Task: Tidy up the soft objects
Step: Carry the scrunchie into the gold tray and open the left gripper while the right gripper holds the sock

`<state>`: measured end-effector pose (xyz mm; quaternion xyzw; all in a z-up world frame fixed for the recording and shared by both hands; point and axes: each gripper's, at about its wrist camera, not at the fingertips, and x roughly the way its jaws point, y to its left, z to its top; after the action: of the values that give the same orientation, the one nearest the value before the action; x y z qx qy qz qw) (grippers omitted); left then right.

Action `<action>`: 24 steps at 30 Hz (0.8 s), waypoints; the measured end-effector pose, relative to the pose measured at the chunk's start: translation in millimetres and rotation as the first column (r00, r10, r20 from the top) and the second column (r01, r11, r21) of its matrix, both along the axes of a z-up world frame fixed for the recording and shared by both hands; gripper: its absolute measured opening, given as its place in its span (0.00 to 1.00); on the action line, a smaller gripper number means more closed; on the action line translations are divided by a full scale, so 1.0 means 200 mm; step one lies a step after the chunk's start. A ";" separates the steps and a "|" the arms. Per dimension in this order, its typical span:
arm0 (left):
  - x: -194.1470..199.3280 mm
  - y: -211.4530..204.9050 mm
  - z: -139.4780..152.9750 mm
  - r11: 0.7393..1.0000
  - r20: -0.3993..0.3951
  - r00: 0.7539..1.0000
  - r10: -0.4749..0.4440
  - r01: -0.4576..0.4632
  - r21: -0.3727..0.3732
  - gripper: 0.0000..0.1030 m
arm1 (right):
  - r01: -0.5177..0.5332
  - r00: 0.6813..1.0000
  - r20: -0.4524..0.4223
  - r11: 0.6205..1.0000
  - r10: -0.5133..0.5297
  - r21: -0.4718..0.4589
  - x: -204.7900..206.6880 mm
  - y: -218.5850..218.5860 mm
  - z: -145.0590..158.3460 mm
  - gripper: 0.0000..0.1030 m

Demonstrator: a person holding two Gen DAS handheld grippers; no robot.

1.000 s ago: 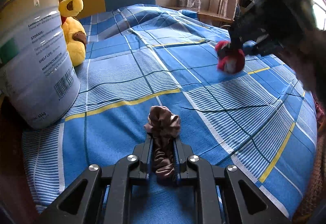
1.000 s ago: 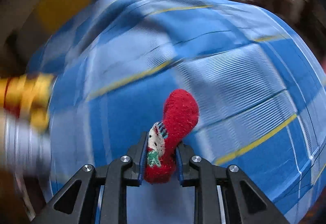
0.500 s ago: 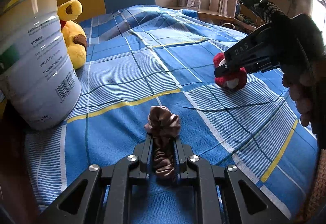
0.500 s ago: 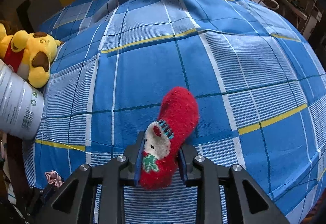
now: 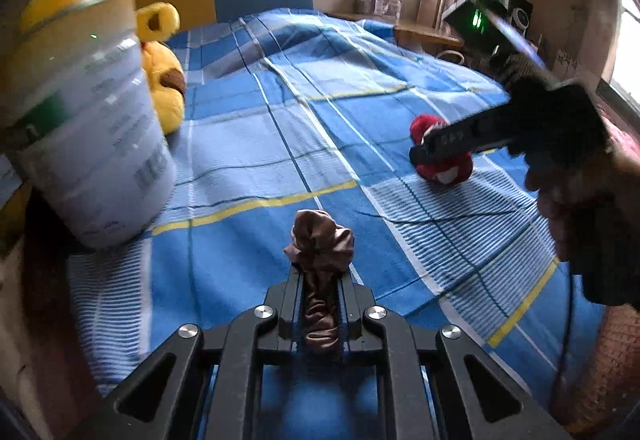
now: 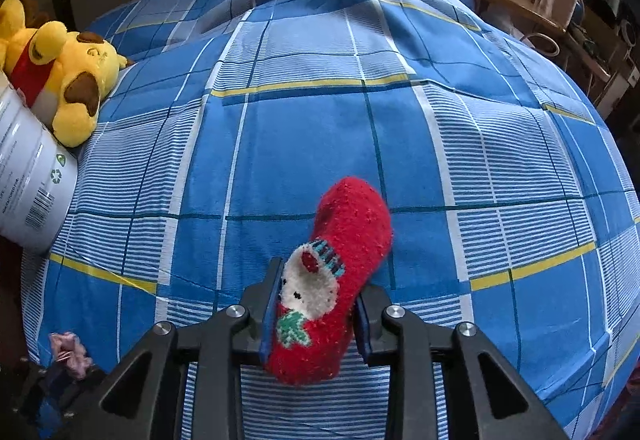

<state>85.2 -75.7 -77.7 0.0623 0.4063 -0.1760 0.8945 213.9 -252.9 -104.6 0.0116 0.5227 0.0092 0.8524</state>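
Note:
My left gripper (image 5: pixel 320 274) is shut on a crumpled brown scrunchie (image 5: pixel 320 240), held just above the blue plaid bed sheet (image 5: pixel 248 136). A red fluffy sock (image 6: pixel 352 224) with a white animal face sits between the fingers of my right gripper (image 6: pixel 318 280). Its jaws are opening, though the pads still touch the sock. In the left wrist view the right gripper (image 5: pixel 424 156) is low over the bed at the right, held by a hand, and the sock (image 5: pixel 444 170) rests on the sheet beneath it.
A tall white tin (image 5: pixel 88 144) stands at the bed's left edge, with a yellow plush toy (image 6: pixel 68 80) behind it. A pink scrunchie (image 6: pixel 68 352) lies near the front left corner. A wooden desk (image 5: pixel 420 32) runs along the far right side.
The right gripper has come down with the red sock, which now rests on the sheet, and its jaws have parted a little. The left gripper and its scrunchie have stayed put.

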 end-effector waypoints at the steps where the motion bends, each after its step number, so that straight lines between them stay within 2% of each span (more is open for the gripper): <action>1: -0.02 0.01 0.03 1.000 0.012 1.000 0.004 -0.004 -0.003 0.13 | -0.001 1.000 0.001 1.000 0.001 -0.001 0.02 0.01 0.00 0.29; 11: -0.15 0.21 0.32 0.995 0.104 0.991 0.085 -0.080 -0.054 0.13 | -0.032 0.999 0.035 0.998 0.034 -0.049 -0.01 0.03 -0.01 0.29; 16: -0.21 0.32 0.38 0.990 0.125 0.983 0.136 -0.129 -0.062 0.13 | -0.032 0.999 0.042 0.998 0.034 -0.049 -0.01 0.03 -0.01 0.29; 24: -0.28 0.55 0.42 0.972 0.111 0.967 0.227 -0.218 -0.092 0.13 | -0.040 0.998 0.049 0.997 0.043 -0.060 -0.02 0.03 -0.01 0.29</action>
<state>29.8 34.9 6.0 -0.0084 0.3486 -0.0863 0.9333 210.0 -246.5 -105.6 -0.0246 0.5012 0.0116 0.8649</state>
